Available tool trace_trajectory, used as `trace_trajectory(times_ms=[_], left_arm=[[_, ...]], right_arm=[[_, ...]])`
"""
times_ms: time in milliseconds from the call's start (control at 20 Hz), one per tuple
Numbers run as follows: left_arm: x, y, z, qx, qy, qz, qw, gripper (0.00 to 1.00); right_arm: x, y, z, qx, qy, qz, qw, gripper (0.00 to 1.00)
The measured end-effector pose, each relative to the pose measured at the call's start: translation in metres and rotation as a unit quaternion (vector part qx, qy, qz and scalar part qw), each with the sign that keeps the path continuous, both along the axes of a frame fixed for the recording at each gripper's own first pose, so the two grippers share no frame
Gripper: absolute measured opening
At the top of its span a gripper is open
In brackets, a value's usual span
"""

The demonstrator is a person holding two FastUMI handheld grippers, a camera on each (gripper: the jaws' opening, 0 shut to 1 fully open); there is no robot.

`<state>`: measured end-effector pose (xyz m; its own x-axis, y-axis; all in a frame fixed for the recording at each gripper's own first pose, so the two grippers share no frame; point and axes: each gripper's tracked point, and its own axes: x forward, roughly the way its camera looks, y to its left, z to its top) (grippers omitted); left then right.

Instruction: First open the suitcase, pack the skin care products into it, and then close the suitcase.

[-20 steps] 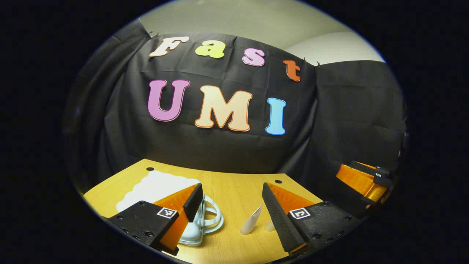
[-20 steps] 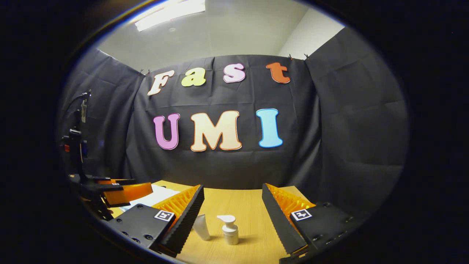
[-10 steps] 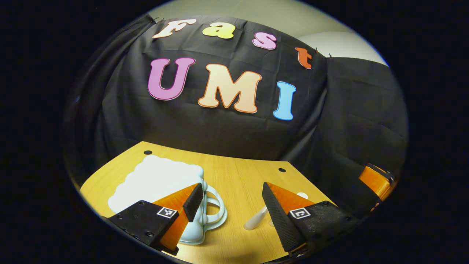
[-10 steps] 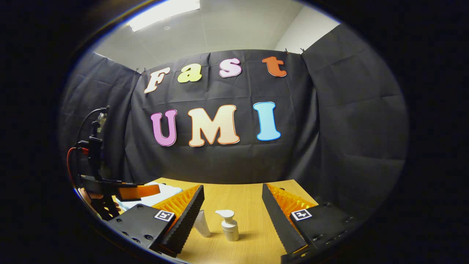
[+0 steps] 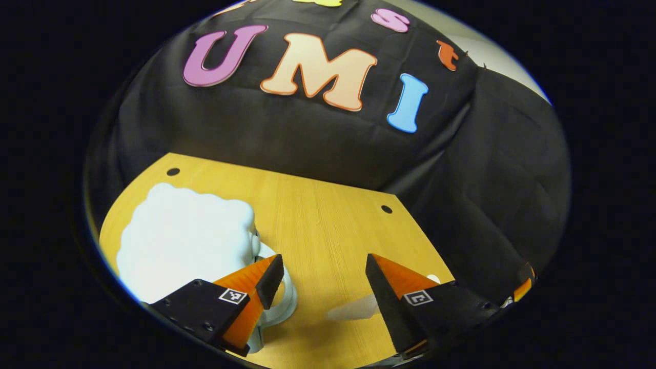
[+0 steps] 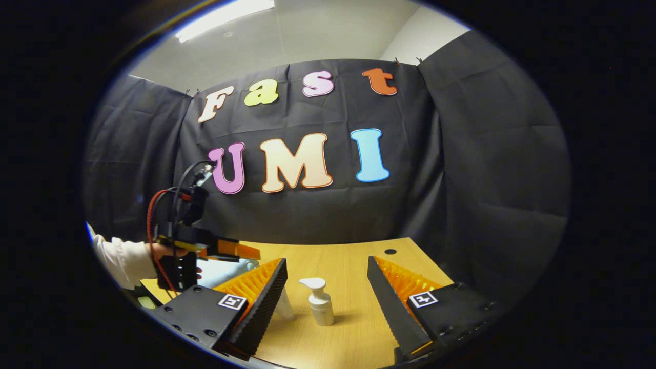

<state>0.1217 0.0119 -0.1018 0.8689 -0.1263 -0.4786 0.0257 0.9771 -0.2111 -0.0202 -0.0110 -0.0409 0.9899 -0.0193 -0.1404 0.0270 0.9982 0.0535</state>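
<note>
Suitcase: the small pale blue suitcase (image 5: 184, 241) lies flat on the left part of the bench (image 5: 318, 215), lid down, so I judge it not yet opened; its looped handle (image 5: 284, 294) points toward the middle of the bench and sits just beside my left finger

Skin care products: a white pump bottle (image 6: 320, 302) stands upright near the middle of the bench; a white tube (image 6: 283, 307) is just to its left, partly hidden by my right hand-held gripper's left finger, and in the left gripper view the tube (image 5: 356, 309) shows as a blurred pale shape by the right finger

Left hand-held gripper: the left hand-held gripper (image 5: 323, 271) has its fingers wide apart, holding nothing, tilted down over the handle end of the suitcase; in the right gripper view I see it (image 6: 225, 250) above the suitcase with a hand (image 6: 164, 251) and white sleeve behind it

Right hand-held gripper: the right hand-held gripper (image 6: 325, 292) is spread apart and empty, low over the bench, with the pump bottle standing between its fingers and touching neither

Step in hand: opening the lid, as I judge it, nothing packed so far

What could go wrong: the suitcase looks light, so lifting at the handle may drag or tip the whole thing instead of raising the lid; I cannot see a latch or the seam from here, so I may catch the wrong edge

Also at risk: the pump bottle is top-heavy, and a sideways nudge from my right fingers would topple it; the tube could roll off toward the bench edge
</note>
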Motion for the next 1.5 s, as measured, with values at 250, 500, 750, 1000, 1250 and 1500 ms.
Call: trace_trajectory(times_ms=[250, 500, 750, 1000, 1250, 1500], left_arm=[[0.021, 0.013, -0.04, 0.012, 0.105, 0.03, 0.994, 0.94], [0.021, 0.018, -0.073, 0.027, 0.201, 0.053, 0.978, 0.95], [0.026, 0.02, -0.087, 0.056, 0.232, 0.054, 0.97, 0.94], [0.023, 0.025, -0.109, 0.064, 0.281, 0.066, 0.955, 0.89], [0.023, 0.029, -0.117, 0.083, 0.296, 0.063, 0.949, 0.77], [0.02, 0.031, -0.126, 0.085, 0.313, 0.065, 0.944, 0.67]], right_arm=[[-0.006, 0.007, -0.003, 0.013, 0.007, 0.007, 1.0, 0.98], [-0.01, 0.011, 0.0, 0.018, 0.002, 0.012, 1.0, 0.99], [-0.013, 0.011, 0.003, 0.03, -0.003, 0.012, 0.999, 0.99], [-0.022, 0.006, 0.005, 0.025, -0.005, 0.005, 1.0, 0.99], [-0.026, -0.001, 0.005, 0.03, -0.004, -0.005, 1.0, 0.99], [-0.028, -0.003, 0.005, 0.031, -0.006, -0.009, 0.999, 0.99]])
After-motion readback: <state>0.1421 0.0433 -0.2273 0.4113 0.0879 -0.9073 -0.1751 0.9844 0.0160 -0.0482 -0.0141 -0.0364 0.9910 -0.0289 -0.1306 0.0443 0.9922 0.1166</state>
